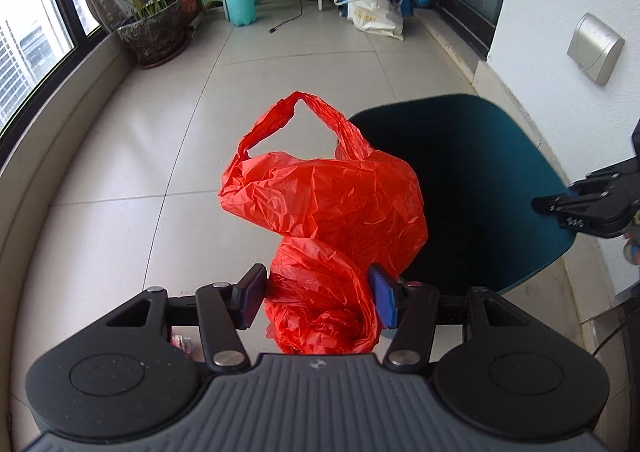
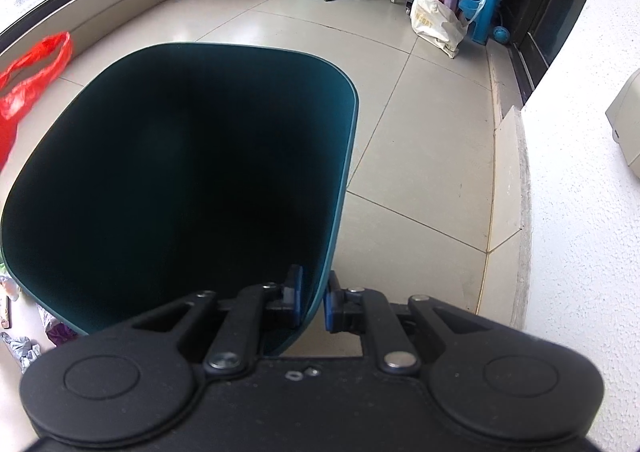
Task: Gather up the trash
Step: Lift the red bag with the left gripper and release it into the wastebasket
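Your left gripper point(image 1: 316, 298) clamps the red bag point(image 1: 328, 208), low centre. Your right gripper point(image 2: 314, 302) pinches the bin's rim point(image 2: 340, 180); steady it and open the bag.

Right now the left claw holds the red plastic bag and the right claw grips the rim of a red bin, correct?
Not quite. The bin is dark teal, not red, as the right wrist view shows. The right claw does grip its rim, and the left claw holds the red plastic bag.

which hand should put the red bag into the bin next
Left. Its gripper already grips the red plastic bag beside the teal bin, while the right gripper is clamped on the bin's rim, steadying it.
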Motion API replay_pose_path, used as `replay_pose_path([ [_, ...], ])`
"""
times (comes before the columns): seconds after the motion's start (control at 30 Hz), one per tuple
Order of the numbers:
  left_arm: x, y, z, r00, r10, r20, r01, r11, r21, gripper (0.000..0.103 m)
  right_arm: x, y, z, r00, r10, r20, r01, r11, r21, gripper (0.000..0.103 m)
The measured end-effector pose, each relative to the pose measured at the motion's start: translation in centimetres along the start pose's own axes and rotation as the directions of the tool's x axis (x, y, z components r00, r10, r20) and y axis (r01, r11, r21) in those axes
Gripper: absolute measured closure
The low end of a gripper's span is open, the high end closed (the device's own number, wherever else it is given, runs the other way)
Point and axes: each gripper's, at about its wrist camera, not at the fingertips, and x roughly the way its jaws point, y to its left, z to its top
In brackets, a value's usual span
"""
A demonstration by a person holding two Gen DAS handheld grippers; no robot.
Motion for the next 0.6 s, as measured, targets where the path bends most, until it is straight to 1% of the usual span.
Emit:
replay_pose_path([
  [0.07, -1.2, -0.1, 1.3, 0.999, -0.034, 0.028, 0.034, 0.999, 0.011, 0.048, -0.3, 0.3, -0.1, 1.0, 0.008, 0.007, -0.008, 1.0, -0.005, 0.094],
  [0.13, -1.6, -0.7, 2.4, 0.997, -0.059, 0.044, 0.058, 0.998, 0.027, 0.048, -0.7, 0.7, -0.3, 1.0, 0.015, 0.015, -0.015, 1.0, -0.011, 0.094],
  [0.2, -1.1, -1.6, 3.4, 0.996, -0.081, 0.047, 0.078, 0.996, 0.046, 0.048, -1.0, 1.2, -0.3, 1.0, 0.023, 0.019, -0.022, 1.0, -0.019, 0.094],
  [0.27, -0.1, -3.0, 4.1, 0.995, -0.086, 0.043, 0.083, 0.994, 0.067, 0.048, -1.3, 1.6, -0.2, 0.999, 0.035, 0.02, -0.035, 0.999, -0.019, 0.094],
  [0.37, 2.8, -4.8, 5.1, 0.994, -0.111, 0.003, 0.111, 0.99, 0.086, 0.048, -1.6, 2.0, -0.2, 0.998, 0.048, 0.027, -0.047, 0.998, -0.032, 0.094],
  [0.47, 6.2, -7.1, 4.8, 0.992, -0.111, -0.063, 0.117, 0.988, 0.103, 0.048, -1.9, 2.3, -0.2, 0.998, 0.056, 0.035, -0.055, 0.998, -0.032, 0.094],
  [0.6, 10.7, -8.4, 4.6, 0.985, -0.093, -0.147, 0.109, 0.989, 0.103, 0.048, -2.1, 2.1, -0.3, 0.998, 0.058, 0.038, -0.057, 0.998, -0.024, 0.094],
])
